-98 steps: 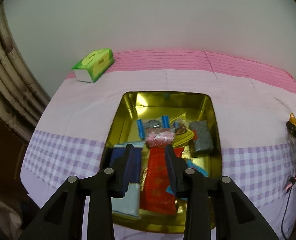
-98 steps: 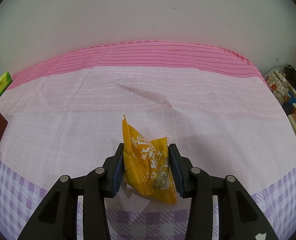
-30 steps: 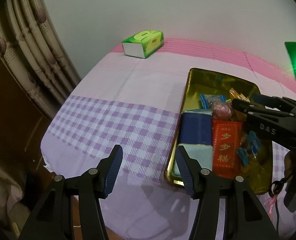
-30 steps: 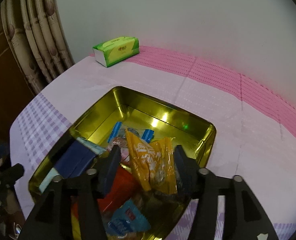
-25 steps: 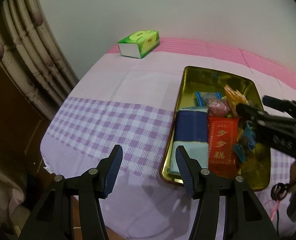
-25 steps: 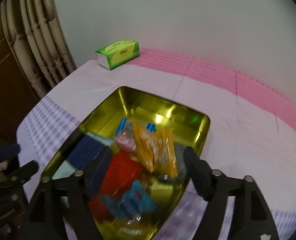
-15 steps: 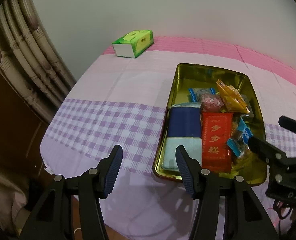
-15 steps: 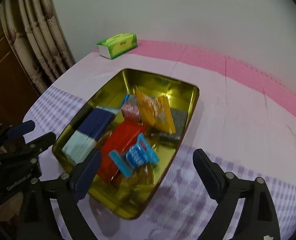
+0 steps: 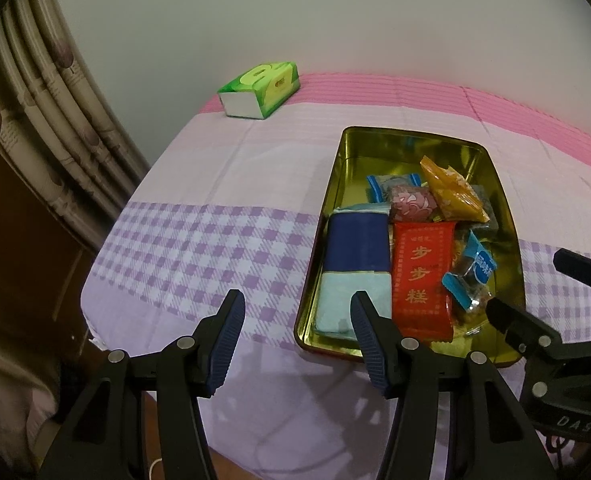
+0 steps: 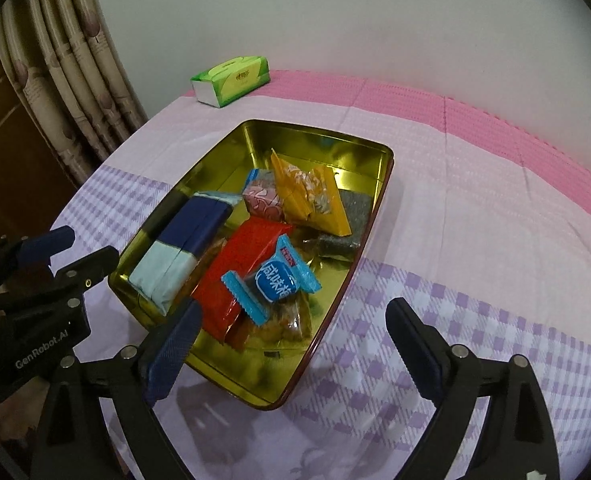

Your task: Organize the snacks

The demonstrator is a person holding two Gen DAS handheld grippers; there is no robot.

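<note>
A gold tin on the pink and purple cloth holds several snacks. The yellow snack bag lies free at the far end, next to a pink candy. Nearer lie a red pack, a blue wrapped candy and a navy and pale blue box. My right gripper hangs open wide over the tin's near end, nothing between its fingers. My left gripper stands open and empty at the tin's near left corner.
A green tissue box sits at the far left by the wall. A curtain hangs left of the table. The table's front edge runs just under both grippers. Bare cloth stretches right of the tin.
My right gripper opened and let the yellow bag drop into the tin, then drew back toward the near edge. The left gripper stayed open, almost in place.
</note>
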